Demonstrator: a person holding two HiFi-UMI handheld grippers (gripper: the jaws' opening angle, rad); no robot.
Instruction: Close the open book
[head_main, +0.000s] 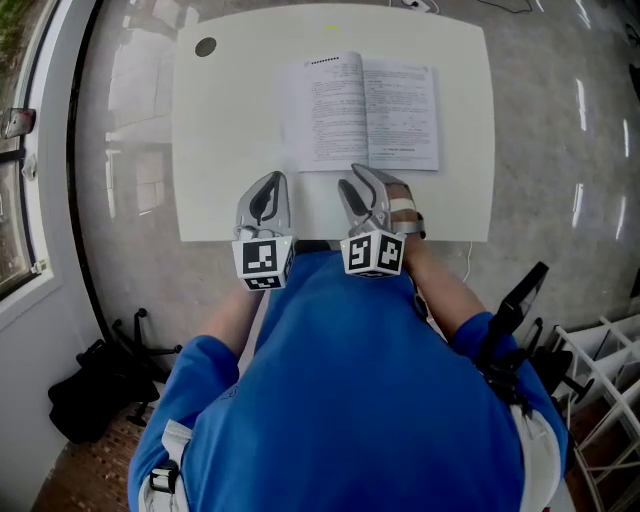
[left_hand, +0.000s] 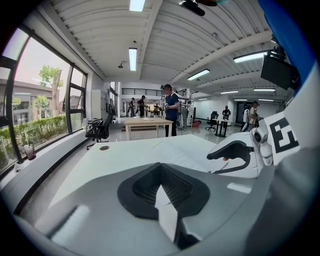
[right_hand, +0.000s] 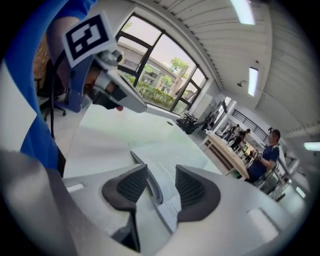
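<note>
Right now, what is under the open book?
The open book lies flat on the white table; only tabletop shows around its edges. Anything beneath the pages is covered and cannot be seen.

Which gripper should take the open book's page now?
Right, I'd say: the right gripper is open at the book's near edge; the left gripper is shut, off its left corner.

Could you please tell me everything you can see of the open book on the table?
The book lies open and flat, pages up, on the white table, towards its far side. Both pages are white paper with dense black print, and the gutter runs down the middle. It looks thin. Its near edge sits between the parted fingers of the right gripper, which do not press on it; whether they touch it I cannot tell.
</note>
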